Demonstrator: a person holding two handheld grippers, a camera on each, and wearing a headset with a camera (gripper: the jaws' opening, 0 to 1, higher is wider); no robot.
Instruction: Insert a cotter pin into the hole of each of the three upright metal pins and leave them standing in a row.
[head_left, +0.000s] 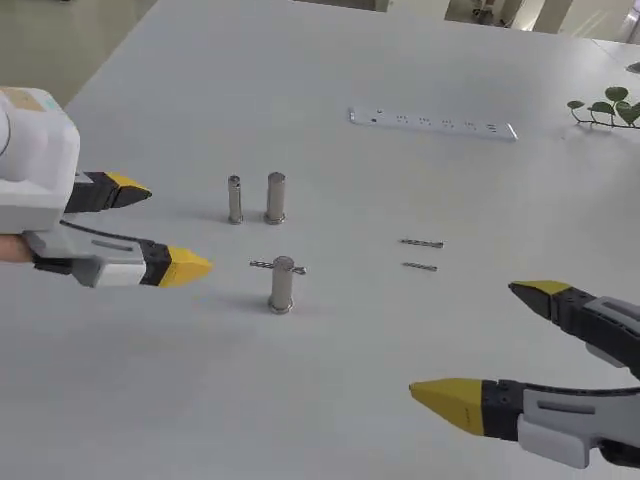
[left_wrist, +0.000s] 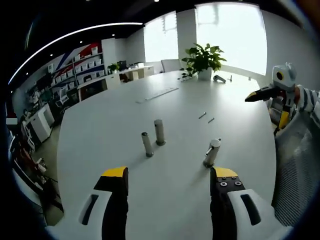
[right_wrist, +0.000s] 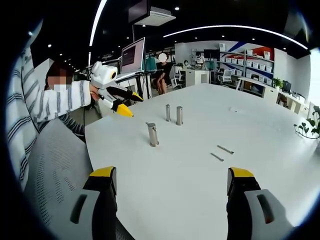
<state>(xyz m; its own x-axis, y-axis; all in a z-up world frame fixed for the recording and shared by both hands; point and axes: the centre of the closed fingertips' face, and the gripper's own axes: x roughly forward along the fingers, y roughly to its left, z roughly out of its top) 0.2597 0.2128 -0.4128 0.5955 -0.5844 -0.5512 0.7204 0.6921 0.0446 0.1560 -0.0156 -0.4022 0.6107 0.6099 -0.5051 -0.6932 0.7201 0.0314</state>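
Three upright metal pins stand on the white table. The nearest pin has a cotter pin through its top hole; it also shows as the pin and the pin. Behind it stand a thin pin and a thicker pin side by side. Two loose cotter pins lie flat to the right. My left gripper is open at the left, level with the pins. My right gripper is open at the lower right, nothing between its jaws.
A white power strip lies at the far side of the table. A plant sprig shows at the right edge. The table edge runs along the far left.
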